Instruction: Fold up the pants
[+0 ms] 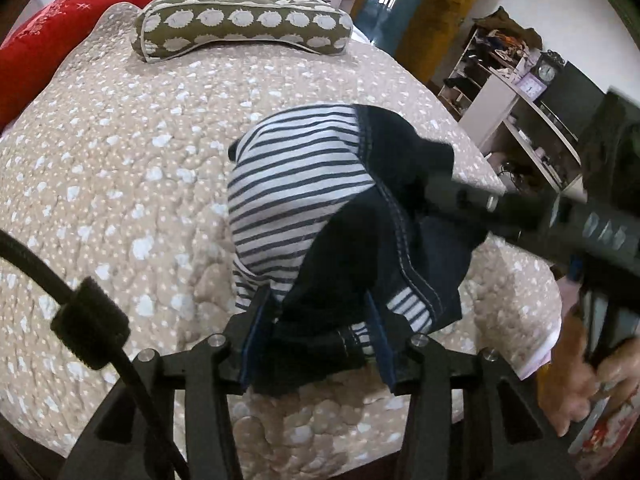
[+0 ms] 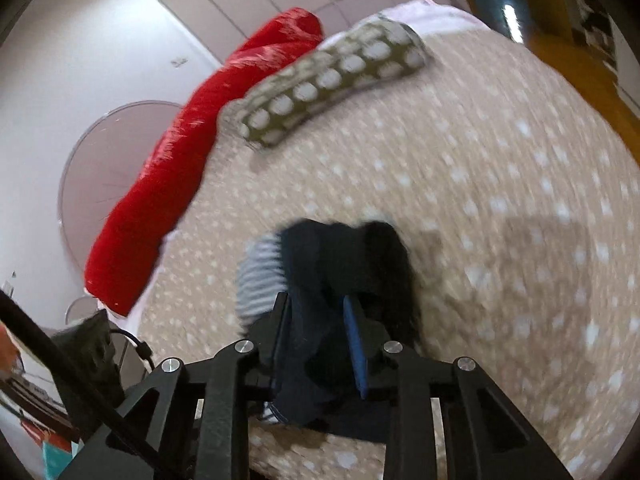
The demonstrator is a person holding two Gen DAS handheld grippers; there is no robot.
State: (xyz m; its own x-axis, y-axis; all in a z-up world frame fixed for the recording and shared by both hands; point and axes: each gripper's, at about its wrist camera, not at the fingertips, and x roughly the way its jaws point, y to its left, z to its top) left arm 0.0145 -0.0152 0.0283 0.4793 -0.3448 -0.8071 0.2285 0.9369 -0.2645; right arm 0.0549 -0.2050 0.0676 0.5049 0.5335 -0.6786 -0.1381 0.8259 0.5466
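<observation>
The pants (image 1: 304, 184) are navy blue with a navy-and-white striped lining, bunched and lifted above a beige quilted bed (image 1: 120, 160). My left gripper (image 1: 320, 320) is shut on the near edge of the pants. My right gripper (image 1: 448, 188) reaches in from the right in the left wrist view and grips the dark fabric. In the right wrist view, which is blurred, the right gripper (image 2: 316, 320) is shut on the dark pants (image 2: 340, 264), with striped lining showing at the left.
An olive pillow with white spots (image 1: 240, 24) lies at the far end of the bed, beside a red blanket (image 1: 68, 20). Shelves with clutter (image 1: 512, 92) stand to the right. A round white fan (image 2: 112, 168) stands left of the bed.
</observation>
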